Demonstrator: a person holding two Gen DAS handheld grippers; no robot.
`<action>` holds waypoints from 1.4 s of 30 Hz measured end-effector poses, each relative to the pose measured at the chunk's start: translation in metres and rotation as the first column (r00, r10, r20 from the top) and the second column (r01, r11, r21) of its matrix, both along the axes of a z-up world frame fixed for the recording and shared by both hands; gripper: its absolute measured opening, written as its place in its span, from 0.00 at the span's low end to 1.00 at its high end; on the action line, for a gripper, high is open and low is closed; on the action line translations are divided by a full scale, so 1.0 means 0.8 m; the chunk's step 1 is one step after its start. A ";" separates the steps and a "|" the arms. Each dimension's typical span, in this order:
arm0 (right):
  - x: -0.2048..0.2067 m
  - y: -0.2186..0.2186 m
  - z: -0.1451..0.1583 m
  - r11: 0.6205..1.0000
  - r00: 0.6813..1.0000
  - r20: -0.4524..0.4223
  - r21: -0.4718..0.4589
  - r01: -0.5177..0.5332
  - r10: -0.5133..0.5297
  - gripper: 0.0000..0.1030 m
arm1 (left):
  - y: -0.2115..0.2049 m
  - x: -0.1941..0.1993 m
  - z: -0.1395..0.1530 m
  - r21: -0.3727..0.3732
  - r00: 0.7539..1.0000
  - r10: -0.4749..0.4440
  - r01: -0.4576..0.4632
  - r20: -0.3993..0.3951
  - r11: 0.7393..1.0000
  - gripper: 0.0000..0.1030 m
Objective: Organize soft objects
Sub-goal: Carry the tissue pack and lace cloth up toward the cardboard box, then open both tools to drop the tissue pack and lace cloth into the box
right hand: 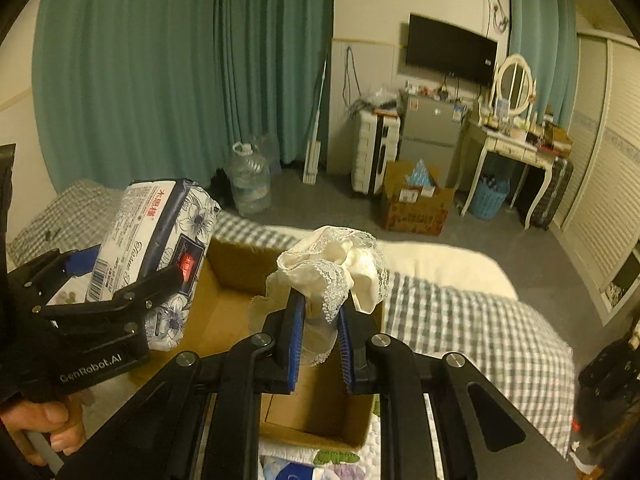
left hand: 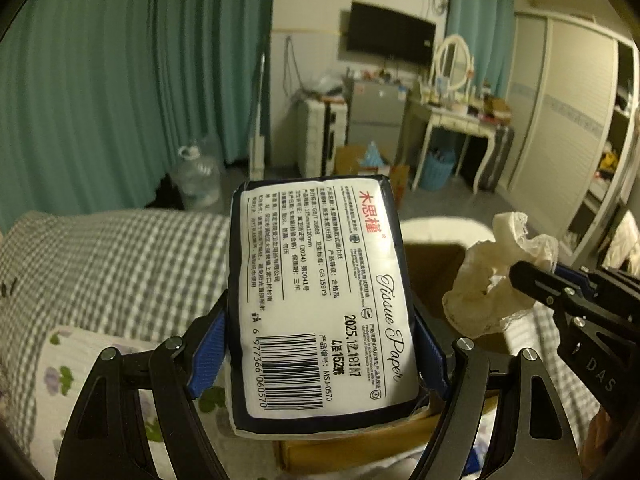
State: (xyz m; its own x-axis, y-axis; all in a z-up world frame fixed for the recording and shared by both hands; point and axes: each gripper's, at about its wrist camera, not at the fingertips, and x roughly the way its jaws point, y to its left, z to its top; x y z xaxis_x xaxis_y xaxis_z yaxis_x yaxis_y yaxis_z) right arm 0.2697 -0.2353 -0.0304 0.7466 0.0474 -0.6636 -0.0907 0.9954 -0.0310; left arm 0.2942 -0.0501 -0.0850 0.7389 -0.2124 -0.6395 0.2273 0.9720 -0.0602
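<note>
My left gripper (left hand: pixel 320 336) is shut on a soft pack of tissue paper (left hand: pixel 320 296) with a white label and dark blue edges, held up above an open cardboard box (right hand: pixel 240 264). The pack also shows in the right wrist view (right hand: pixel 156 240), at the left of the box. My right gripper (right hand: pixel 318 312) is shut on a cream lace-trimmed cloth (right hand: pixel 336 264), held over the box. The cloth and right gripper show in the left wrist view (left hand: pixel 496 272) at the right.
The box sits on a bed with a grey checked cover (right hand: pixel 460 320) and a floral quilt (left hand: pixel 64 376). Beyond are teal curtains (right hand: pixel 160 72), a water jug (right hand: pixel 250 184), a suitcase, a small fridge, a floor carton (right hand: pixel 416 204), a dressing table (right hand: pixel 516 140) and a wardrobe.
</note>
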 end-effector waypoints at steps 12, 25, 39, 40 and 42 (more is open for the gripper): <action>0.048 -0.002 -0.103 0.999 0.986 -0.165 -0.018 -0.032 0.029 0.15 | -0.029 0.014 -0.039 0.139 0.999 -0.036 0.034 0.006 0.990 0.77; 0.009 -0.009 -0.047 1.000 0.996 -0.088 -0.028 -0.015 0.013 0.55 | -0.015 -0.001 0.023 0.032 1.000 -0.002 0.001 0.030 0.999 0.84; -0.107 -0.021 0.100 0.999 0.995 0.097 -0.024 0.035 -0.032 0.67 | 0.022 -0.098 0.151 -0.023 0.978 0.038 -0.034 0.204 0.999 0.91; -0.119 -0.022 0.112 0.999 0.993 0.113 -0.024 0.036 -0.033 0.73 | 0.024 -0.106 0.156 -0.023 0.976 0.043 -0.039 0.214 0.999 0.94; -0.144 -0.021 0.131 0.999 0.989 0.146 -0.025 0.040 -0.036 0.77 | 0.031 -0.124 0.168 -0.022 0.969 0.050 -0.046 0.241 0.999 0.94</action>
